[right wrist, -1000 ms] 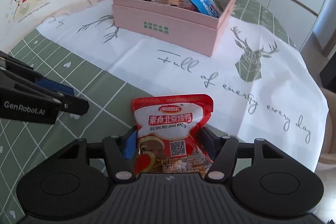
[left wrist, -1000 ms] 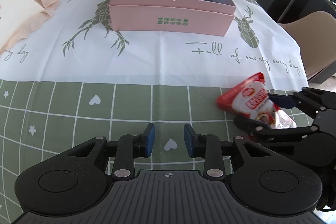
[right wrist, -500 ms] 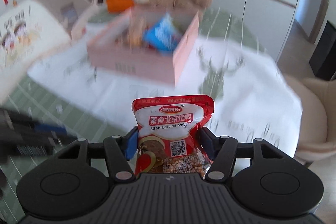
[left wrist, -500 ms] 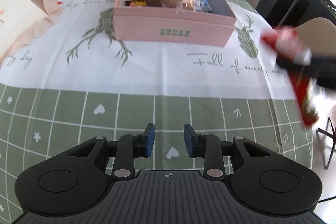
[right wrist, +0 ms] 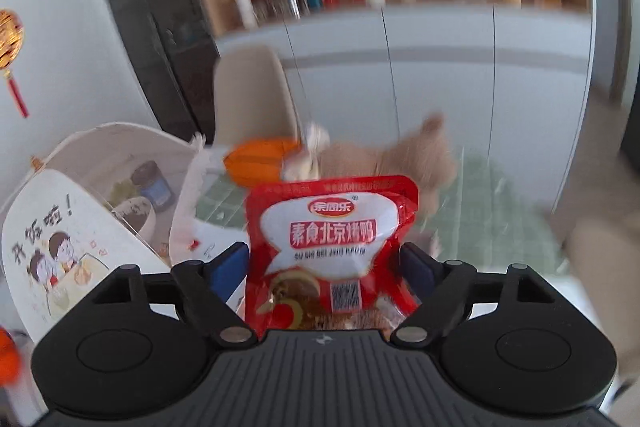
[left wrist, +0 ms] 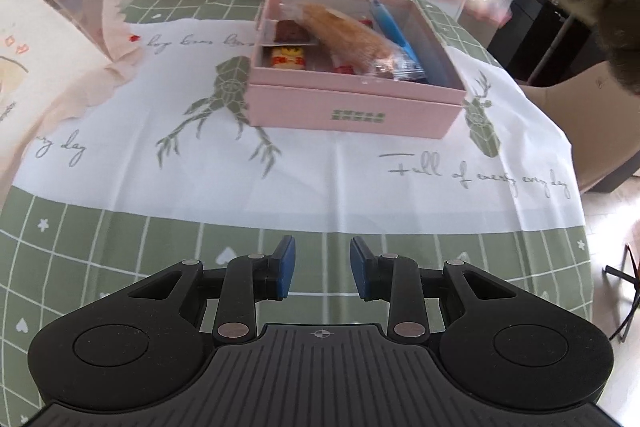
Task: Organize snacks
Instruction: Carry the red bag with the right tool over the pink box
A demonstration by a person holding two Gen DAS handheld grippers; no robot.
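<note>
Table point(left wrist: 320, 187) | one pink box point(left wrist: 352, 111) | one red packet point(right wrist: 332, 251) | two hand-held grippers

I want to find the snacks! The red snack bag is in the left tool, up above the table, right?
Not quite. The red snack bag is in the right tool, not the left tool, up above the table; the right wrist view shows it. That tool's jaws have just been opening, with the bag between them.

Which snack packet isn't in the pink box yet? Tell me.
The red packet: it is up in the air between the jaws of the right gripper, which have just been opening. The blue packet and bread packet lie inside the pink box.
</note>
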